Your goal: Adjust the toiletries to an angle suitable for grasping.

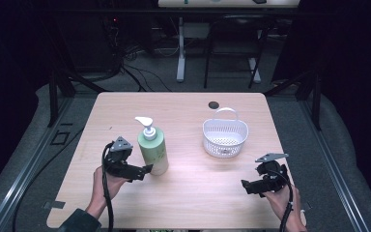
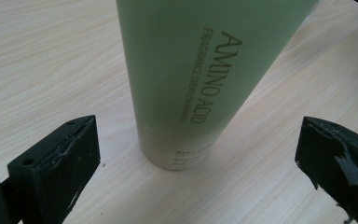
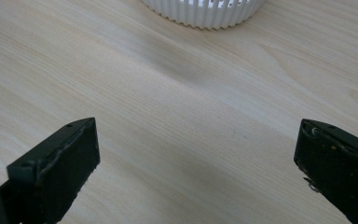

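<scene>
left tongs: jaws wide apart, just short of tall pale-green plastic pump bottle, upright on light wooden table | right tongs: wide apart, holding nothing | white slotted plastic basket: right of bottle

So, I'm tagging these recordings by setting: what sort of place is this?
Probably a lab or recording workspace, not a home: a bare wooden table inside a dark metal frame, loose cables on the floor behind, and another desk beyond.

A lab or test room: a bare wooden table stands on grey floor among dark metal frame struts, tangled cables and another desk's legs behind.
</scene>
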`<state>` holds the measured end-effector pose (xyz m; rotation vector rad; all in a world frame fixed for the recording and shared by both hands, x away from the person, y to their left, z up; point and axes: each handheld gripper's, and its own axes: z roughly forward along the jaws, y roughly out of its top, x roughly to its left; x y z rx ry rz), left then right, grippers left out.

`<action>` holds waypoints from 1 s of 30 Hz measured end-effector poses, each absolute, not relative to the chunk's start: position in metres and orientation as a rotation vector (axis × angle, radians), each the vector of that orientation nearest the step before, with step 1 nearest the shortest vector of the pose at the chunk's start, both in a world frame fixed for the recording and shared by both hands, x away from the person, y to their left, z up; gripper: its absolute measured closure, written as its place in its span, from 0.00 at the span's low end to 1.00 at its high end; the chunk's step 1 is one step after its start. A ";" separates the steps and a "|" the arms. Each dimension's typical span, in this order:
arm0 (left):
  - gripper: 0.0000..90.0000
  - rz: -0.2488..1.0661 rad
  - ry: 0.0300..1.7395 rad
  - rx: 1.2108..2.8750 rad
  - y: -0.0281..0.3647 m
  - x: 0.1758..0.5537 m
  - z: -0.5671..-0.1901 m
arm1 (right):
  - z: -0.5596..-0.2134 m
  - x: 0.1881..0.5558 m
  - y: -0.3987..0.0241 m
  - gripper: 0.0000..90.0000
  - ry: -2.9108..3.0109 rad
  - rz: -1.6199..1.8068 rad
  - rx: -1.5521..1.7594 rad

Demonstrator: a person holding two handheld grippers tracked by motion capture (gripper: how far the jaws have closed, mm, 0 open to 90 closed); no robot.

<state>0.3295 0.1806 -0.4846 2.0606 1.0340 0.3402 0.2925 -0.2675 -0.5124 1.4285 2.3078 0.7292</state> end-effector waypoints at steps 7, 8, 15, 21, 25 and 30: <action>0.00 0.372 1.026 2.016 0.173 0.333 -0.480 | -0.512 0.293 -0.266 0.00 2.307 0.733 1.437; 0.00 0.376 1.019 2.017 0.172 0.334 -0.479 | -0.512 0.293 -0.266 0.00 2.309 0.731 1.437; 0.01 0.402 1.056 1.995 0.162 0.342 -0.476 | -0.512 0.293 -0.266 0.00 2.308 0.731 1.434; 0.08 0.412 1.037 1.958 0.156 0.347 -0.477 | -0.513 0.294 -0.266 0.00 2.313 0.725 1.433; 0.12 0.415 1.045 1.939 0.154 0.350 -0.478 | -0.513 0.294 -0.267 0.00 2.315 0.725 1.438; 0.11 0.410 1.071 1.923 0.151 0.353 -0.482 | -0.514 0.294 -0.267 0.00 2.321 0.724 1.437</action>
